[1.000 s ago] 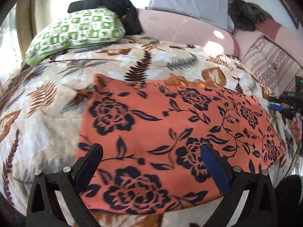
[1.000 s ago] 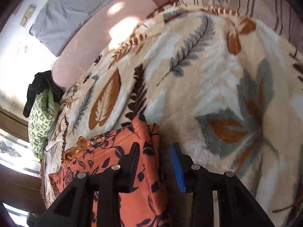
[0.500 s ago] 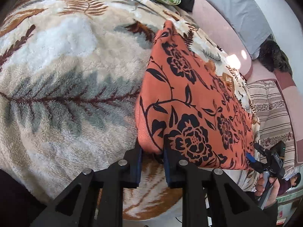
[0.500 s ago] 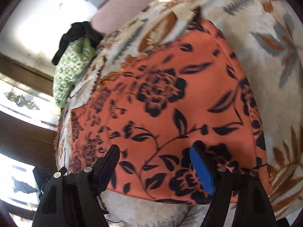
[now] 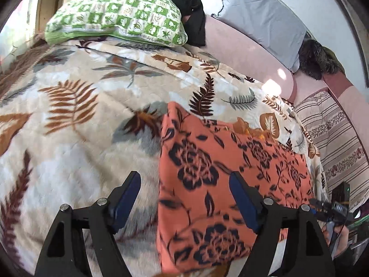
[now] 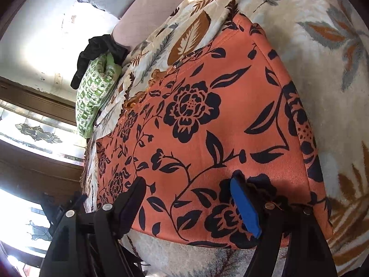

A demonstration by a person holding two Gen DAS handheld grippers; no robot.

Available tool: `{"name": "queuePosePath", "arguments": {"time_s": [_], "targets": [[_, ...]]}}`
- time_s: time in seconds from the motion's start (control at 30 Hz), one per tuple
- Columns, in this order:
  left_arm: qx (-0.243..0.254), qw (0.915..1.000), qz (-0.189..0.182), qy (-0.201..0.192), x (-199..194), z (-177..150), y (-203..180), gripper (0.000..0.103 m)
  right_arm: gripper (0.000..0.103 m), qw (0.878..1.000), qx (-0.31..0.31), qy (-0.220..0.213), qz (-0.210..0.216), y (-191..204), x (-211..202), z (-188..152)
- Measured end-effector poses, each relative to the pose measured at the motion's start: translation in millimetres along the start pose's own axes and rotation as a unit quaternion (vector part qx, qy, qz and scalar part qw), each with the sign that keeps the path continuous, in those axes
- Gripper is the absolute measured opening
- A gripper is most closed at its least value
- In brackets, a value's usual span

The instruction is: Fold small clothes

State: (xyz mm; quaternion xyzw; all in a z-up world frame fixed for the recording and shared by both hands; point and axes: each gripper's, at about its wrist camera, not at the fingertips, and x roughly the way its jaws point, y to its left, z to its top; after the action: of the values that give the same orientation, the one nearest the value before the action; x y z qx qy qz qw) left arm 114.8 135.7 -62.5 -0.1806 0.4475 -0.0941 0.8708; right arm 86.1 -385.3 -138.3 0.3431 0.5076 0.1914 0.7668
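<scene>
An orange garment with a black flower print (image 5: 221, 168) lies flat on the leaf-patterned blanket (image 5: 76, 120); it also fills the right wrist view (image 6: 207, 124). My left gripper (image 5: 184, 191) is open and empty, its jaws straddling the garment's left edge from above. My right gripper (image 6: 189, 200) is open and empty, hovering over the garment's near edge. The right gripper also shows at the far right of the left wrist view (image 5: 327, 207).
A green and white pillow (image 5: 120, 20) with a black garment (image 5: 184, 2) behind it lies at the bed's head. A grey pillow (image 5: 260, 20) and a dark furry item (image 5: 316, 60) sit further right. A striped blanket (image 5: 332, 133) lies at the right.
My left gripper was shut on the garment's near left corner half a second ago; now it is open and pulled back. My right gripper has stayed open over the garment and moved closer.
</scene>
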Motion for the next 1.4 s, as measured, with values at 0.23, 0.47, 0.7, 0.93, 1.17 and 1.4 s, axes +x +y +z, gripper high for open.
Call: {"name": "queuePosePath", "arguments": {"time_s": [0.23, 0.47, 0.7, 0.93, 1.17, 1.4], "targets": [[-0.006, 0.996, 0.032, 0.084, 96.6, 54.9, 19.4, 0.012, 0.079, 0.999, 0.007, -0.001, 0.035, -11.7, -4.3, -0.1], [-0.004, 0.9972, 0.033, 0.067, 92.2, 58.6, 34.5, 0.026, 0.079, 0.999, -0.002, -0.006, 0.046, -14.4, -5.3, -3.9], [0.053, 0.9973, 0.051, 0.003, 25.7, 32.5, -1.2, 0.049, 0.079, 0.999, 0.009, 0.002, 0.036, -2.4, -12.0, 3.3], [0.075, 0.9966, 0.033, 0.003, 6.8, -17.1, -39.6, 0.07, 0.08, 0.994, 0.012, -0.035, 0.106, 11.9, -14.8, 71.4], [0.146, 0.9841, 0.095, 0.036, 39.8, -59.2, -61.5, 0.076, 0.071, 0.977, 0.173, -0.079, 0.091, -64.0, 0.9, 109.6], [0.147, 0.9812, 0.12, 0.035, 45.1, -65.0, -65.6, 0.079, 0.084, 0.991, 0.112, -0.067, 0.001, -53.4, 3.2, 114.3]]}}
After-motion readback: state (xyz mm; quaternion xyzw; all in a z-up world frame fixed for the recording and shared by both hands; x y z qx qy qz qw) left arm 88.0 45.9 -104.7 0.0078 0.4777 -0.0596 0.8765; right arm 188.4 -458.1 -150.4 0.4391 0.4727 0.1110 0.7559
